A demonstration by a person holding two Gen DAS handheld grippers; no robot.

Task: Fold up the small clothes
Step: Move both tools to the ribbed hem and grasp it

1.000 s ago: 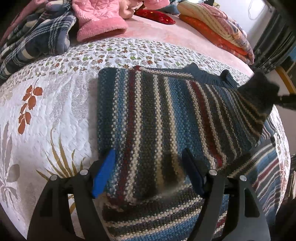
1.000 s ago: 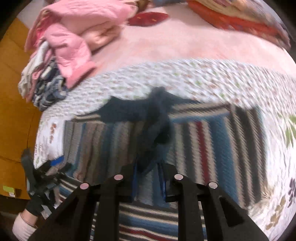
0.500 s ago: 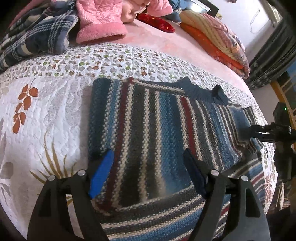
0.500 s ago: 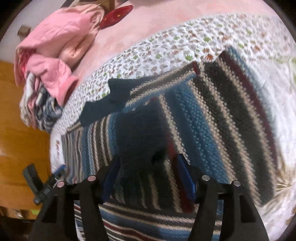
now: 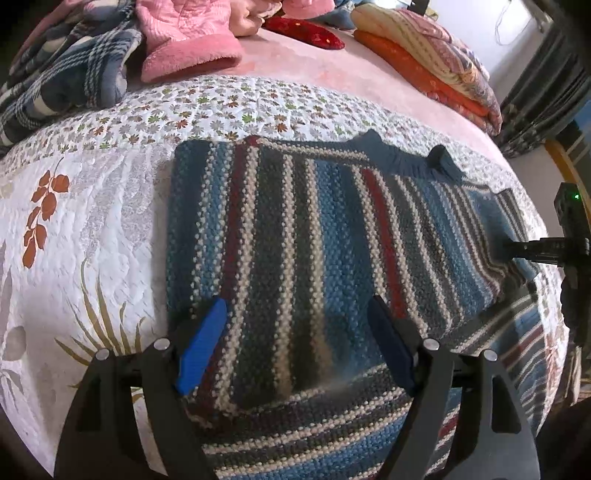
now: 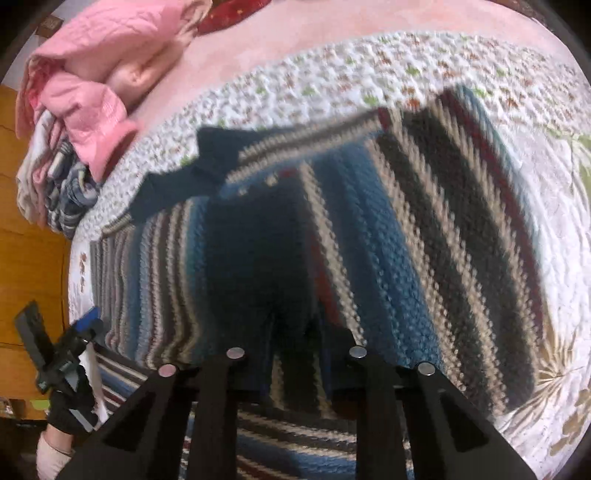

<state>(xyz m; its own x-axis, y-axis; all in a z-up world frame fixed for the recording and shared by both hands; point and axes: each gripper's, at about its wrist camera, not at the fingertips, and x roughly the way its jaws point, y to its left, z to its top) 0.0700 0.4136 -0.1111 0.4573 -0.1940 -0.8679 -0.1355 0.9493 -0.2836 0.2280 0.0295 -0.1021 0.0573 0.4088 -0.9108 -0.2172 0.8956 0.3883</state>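
Note:
A striped knitted sweater [image 5: 314,240] lies flat on the quilted bedspread [image 5: 92,206], its dark blue collar [image 5: 402,162] at the far edge. The sleeve is folded in across the body. My left gripper [image 5: 295,345] hovers open over the near part of the sweater, its blue pads [image 5: 201,347] wide apart with nothing between them. My right gripper [image 5: 517,253] reaches in from the right edge of the sweater. In the right wrist view the sweater [image 6: 424,240] fills the frame. There my right gripper [image 6: 295,343] has its fingers drawn close, and dark knit fabric hides the tips.
A pink jacket [image 5: 188,40] and a plaid garment [image 5: 62,81] are piled at the far left of the bed. A red cushion [image 5: 303,31] and folded orange blankets [image 5: 424,62] lie at the back. A gloved hand [image 6: 70,410] holds the left gripper [image 6: 83,325] near a wooden panel [image 6: 29,288].
My right gripper carried the dark sleeve cuff over the sweater, opened and dropped it, then drew its fingers together low on the knit. My left gripper stayed open and barely moved.

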